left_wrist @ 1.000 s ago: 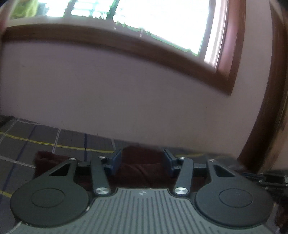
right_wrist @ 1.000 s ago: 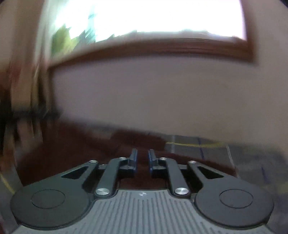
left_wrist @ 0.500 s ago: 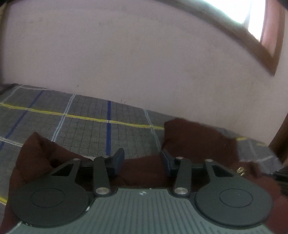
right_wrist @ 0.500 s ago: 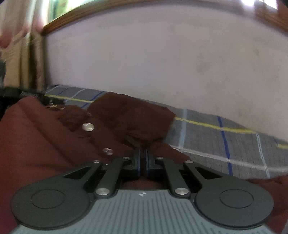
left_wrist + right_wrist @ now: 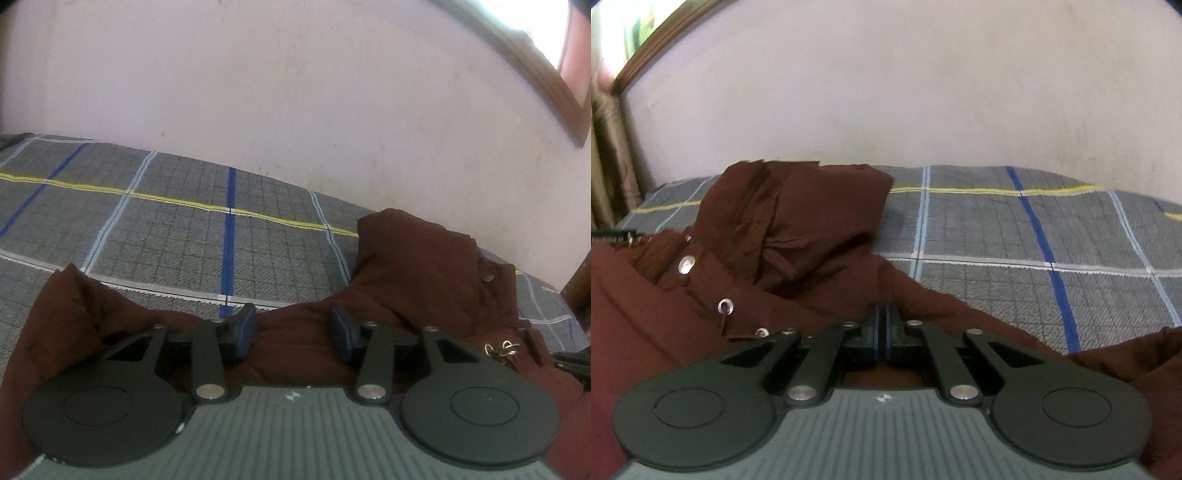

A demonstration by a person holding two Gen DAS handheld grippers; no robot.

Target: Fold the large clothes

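Moved: both grippers lowered from window wall onto coat.
Left gripper (image 5: 293,334): spread, straddling fabric.
Right gripper (image 5: 882,334): pressed together; pinch unclear.
Bulky maroon padded hooded coat (image 5: 798,236): soft, heavy; grip shoulders, hood at 11 o'clock.

a dark brown padded jacket (image 5: 798,236) lies crumpled on the checked bedspread (image 5: 1015,236), its hood bunched toward eleven o'clock, metal snaps (image 5: 686,264) and eyelets showing along the front at nine o'clock.

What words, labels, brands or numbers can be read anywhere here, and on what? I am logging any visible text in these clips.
None: no readable words or numbers in either view.
Small white emblem on the left tool's grey housing: a mark, not letters.
Same emblem on the right tool's grey housing.
Jacket snap buttons: too small to read.
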